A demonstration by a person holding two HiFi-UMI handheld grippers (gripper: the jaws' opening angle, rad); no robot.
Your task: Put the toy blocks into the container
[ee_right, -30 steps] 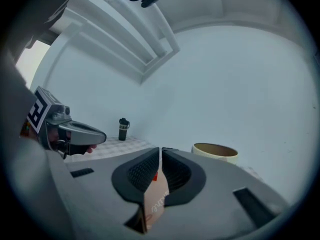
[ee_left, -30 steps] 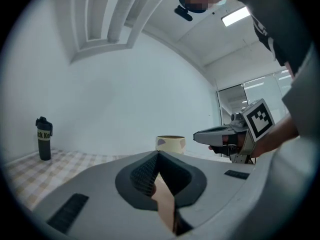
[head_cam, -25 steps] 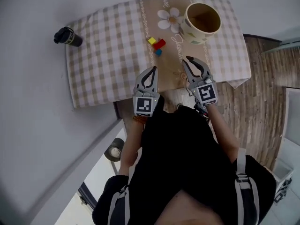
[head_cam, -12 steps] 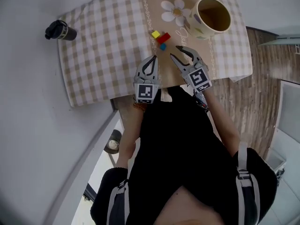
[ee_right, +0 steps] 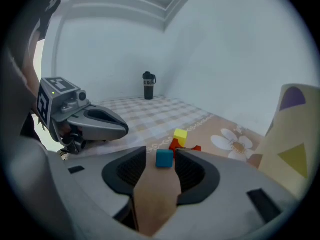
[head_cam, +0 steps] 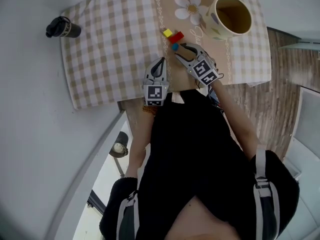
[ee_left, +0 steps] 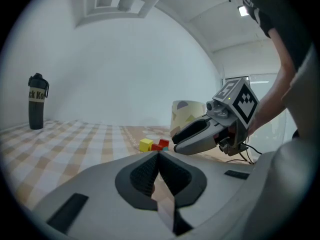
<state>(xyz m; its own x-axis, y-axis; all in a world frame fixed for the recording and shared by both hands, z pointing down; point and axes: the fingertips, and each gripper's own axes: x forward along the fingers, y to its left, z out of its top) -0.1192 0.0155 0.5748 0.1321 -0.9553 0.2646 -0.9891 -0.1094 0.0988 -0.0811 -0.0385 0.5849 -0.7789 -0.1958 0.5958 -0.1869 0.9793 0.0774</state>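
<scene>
Three toy blocks lie close together on the checked tablecloth (head_cam: 110, 44): yellow (head_cam: 167, 32), red (head_cam: 176, 37) and blue (head_cam: 174, 47). My right gripper (head_cam: 178, 51) reaches in from the right, and its jaws are opening. In the right gripper view the blue block (ee_right: 164, 158) sits on the cloth between the tips of my right gripper (ee_right: 161, 157), with a gap at its left side. The yellow block (ee_right: 180, 135) and red block (ee_right: 174, 145) lie just beyond. The cup-shaped container (head_cam: 231, 16) stands to the far right. My left gripper (head_cam: 160, 60) hovers shut and empty at the near edge.
A dark bottle (head_cam: 62, 28) lies at the table's far left corner. The flower-print runner (head_cam: 189, 6) passes under the blocks and the container. Wooden floor (head_cam: 280, 99) shows to the right of the table. The person's dark clothing (head_cam: 200, 154) fills the lower view.
My right gripper has moved forward and left to the blocks, and its jaws have spread around the blue block. The left gripper has kept its place near the table edge.
</scene>
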